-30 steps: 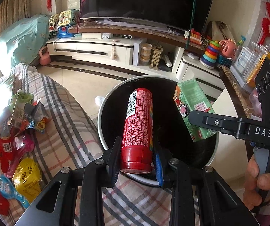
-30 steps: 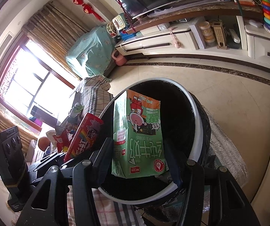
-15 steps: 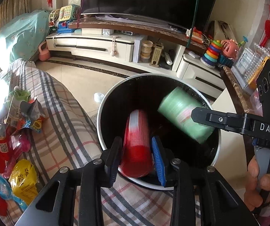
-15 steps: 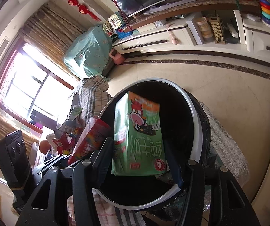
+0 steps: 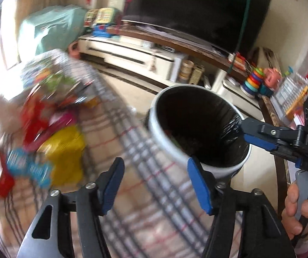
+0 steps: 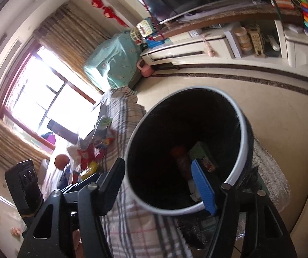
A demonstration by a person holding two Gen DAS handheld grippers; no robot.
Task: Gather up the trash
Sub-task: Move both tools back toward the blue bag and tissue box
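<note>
The white-rimmed trash bin (image 5: pixel 169 133) with a black liner stands beside the plaid-covered sofa. It also shows in the right wrist view (image 6: pixel 243 142). A red tube (image 6: pixel 180 157) and a green carton (image 6: pixel 201 152) lie deep inside it. My left gripper (image 5: pixel 156 185) is open and empty over the plaid cover, left of the bin. My right gripper (image 6: pixel 160 182) is open and empty over the bin's near rim; it also shows in the left wrist view (image 5: pixel 267 137). A blurred pile of wrappers (image 5: pixel 53 116), among them a yellow packet (image 5: pixel 68 150), lies on the sofa.
A TV cabinet (image 5: pixel 132 53) with toys runs along the far wall under a dark screen. A marble-topped side table (image 5: pixel 278 129) stands right of the bin. Tiled floor (image 6: pixel 272 99) lies between the bin and the cabinet. A window (image 6: pixel 35 99) is at the left.
Both grippers opened and dropped the red tube and the green carton into the bin. The left gripper swung left over the sofa; its view is motion-blurred.
</note>
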